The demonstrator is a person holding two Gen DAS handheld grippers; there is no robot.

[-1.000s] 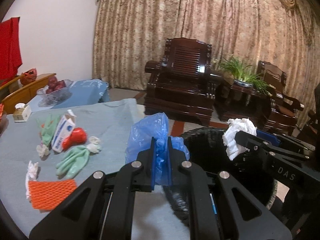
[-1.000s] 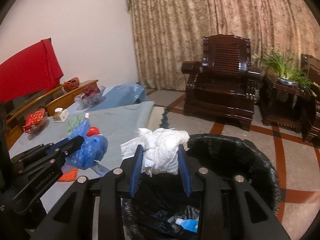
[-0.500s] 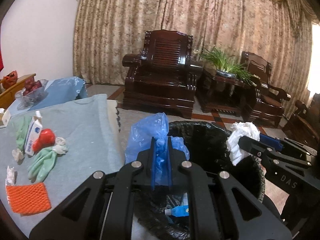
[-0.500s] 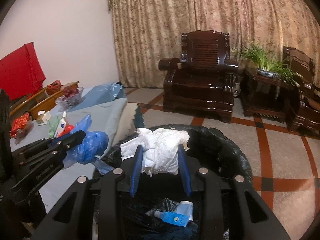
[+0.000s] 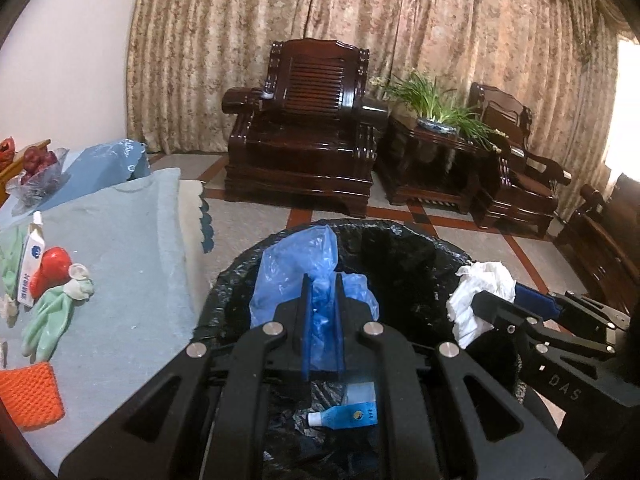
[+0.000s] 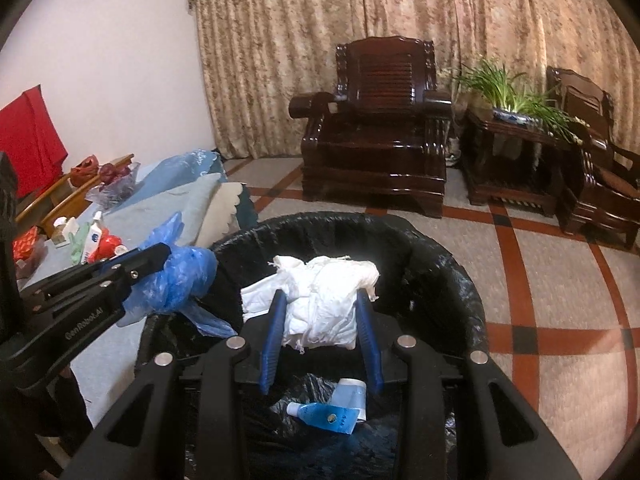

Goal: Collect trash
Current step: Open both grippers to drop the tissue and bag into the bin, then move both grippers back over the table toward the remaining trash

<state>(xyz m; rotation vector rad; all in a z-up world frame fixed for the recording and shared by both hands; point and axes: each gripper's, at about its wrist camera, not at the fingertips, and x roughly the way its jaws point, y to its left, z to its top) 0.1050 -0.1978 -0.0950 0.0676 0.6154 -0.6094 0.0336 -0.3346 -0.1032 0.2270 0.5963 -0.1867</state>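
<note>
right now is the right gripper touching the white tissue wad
Touching. In the right wrist view the white tissue wad sits squeezed between both blue pads of the right gripper, above the black bin.

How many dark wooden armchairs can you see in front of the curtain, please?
2: one armchair stands centred before the curtain, the other armchair right of the plant stand. More may be hidden beyond the right edge.
</note>
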